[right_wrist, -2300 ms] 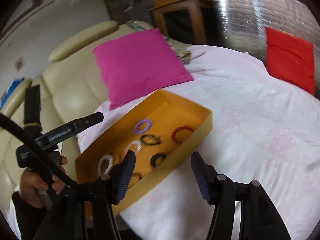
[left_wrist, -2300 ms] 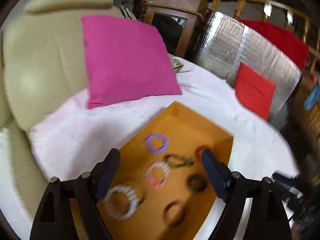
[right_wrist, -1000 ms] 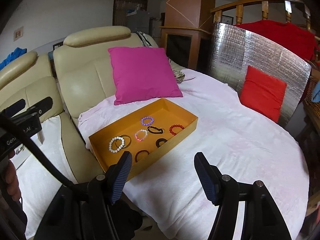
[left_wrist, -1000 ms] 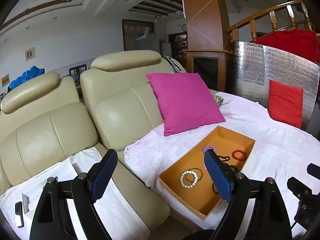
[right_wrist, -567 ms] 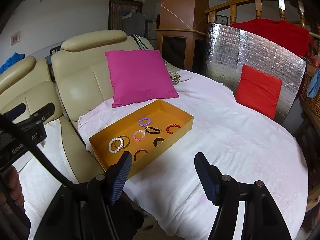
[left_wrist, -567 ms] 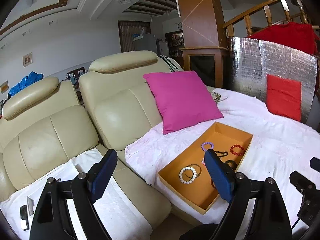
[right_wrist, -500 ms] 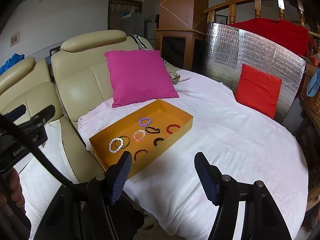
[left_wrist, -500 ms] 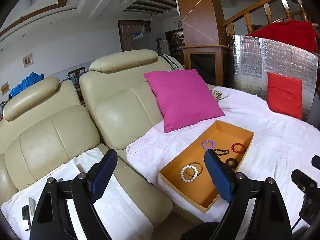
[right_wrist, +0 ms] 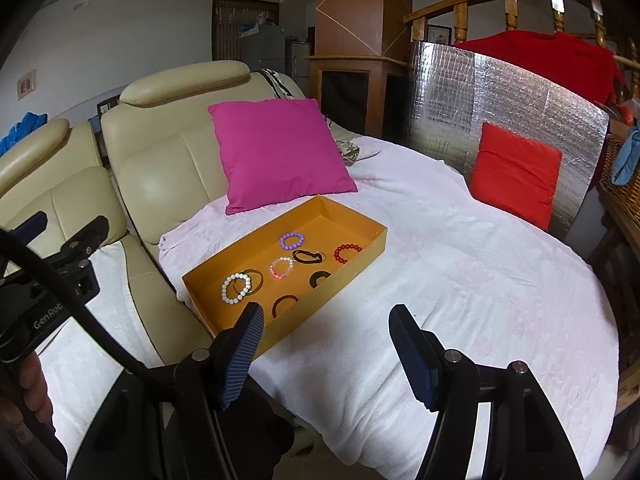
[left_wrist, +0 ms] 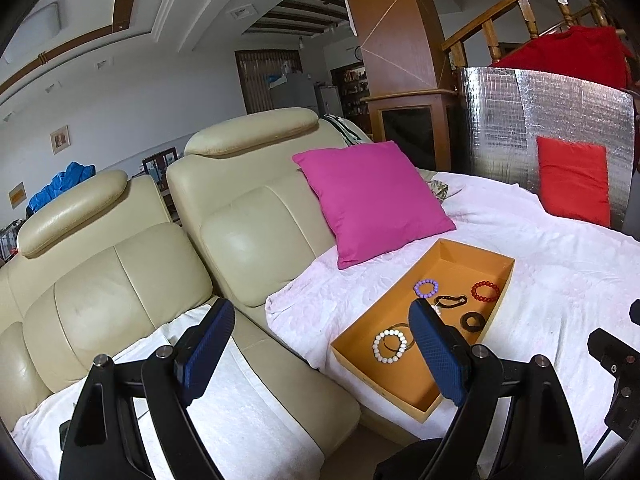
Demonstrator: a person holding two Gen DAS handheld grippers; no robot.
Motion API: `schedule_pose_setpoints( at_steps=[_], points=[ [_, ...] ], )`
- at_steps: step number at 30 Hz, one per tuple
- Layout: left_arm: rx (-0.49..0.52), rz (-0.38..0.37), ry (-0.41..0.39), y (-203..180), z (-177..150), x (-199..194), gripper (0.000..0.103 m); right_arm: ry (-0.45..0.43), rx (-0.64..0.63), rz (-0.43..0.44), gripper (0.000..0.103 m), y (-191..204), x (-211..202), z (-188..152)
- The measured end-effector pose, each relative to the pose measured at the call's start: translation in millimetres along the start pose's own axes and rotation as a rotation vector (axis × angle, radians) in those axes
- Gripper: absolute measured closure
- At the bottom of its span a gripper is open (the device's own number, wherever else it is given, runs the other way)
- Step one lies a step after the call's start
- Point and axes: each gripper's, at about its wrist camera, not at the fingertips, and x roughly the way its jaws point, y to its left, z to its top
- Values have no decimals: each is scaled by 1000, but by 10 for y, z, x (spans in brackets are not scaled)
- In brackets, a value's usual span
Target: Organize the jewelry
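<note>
1. Both grippers had pulled back from the orange tray (right_wrist: pixel 360 258), suggesting sorting was done.
2. Left gripper (left_wrist: pixel 316 346) hung wide open, empty, over the sofa (left_wrist: pixel 120 280).
3. Bracelets (right_wrist: pixel 236 287) lay spaced apart in the tray on the white-covered surface (right_wrist: pixel 480 280).
4. Right gripper (right_wrist: pixel 326 340) stood open, empty, nearby.

bracelets (right_wrist: pixel 280 270) in tray (right_wrist: pixel 362 254), tray on bed (right_wrist: pixel 480 280), cushion (right_wrist: pixel 280 156) behind
</note>
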Motion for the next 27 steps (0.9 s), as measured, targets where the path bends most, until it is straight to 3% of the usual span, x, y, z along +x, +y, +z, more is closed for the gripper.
schedule_pose_setpoints(
  at_steps=[27],
  points=[
    [-2, -12, 34, 61, -12, 74, 14, 17, -3, -2, 34, 75, 29, 24]
  ],
)
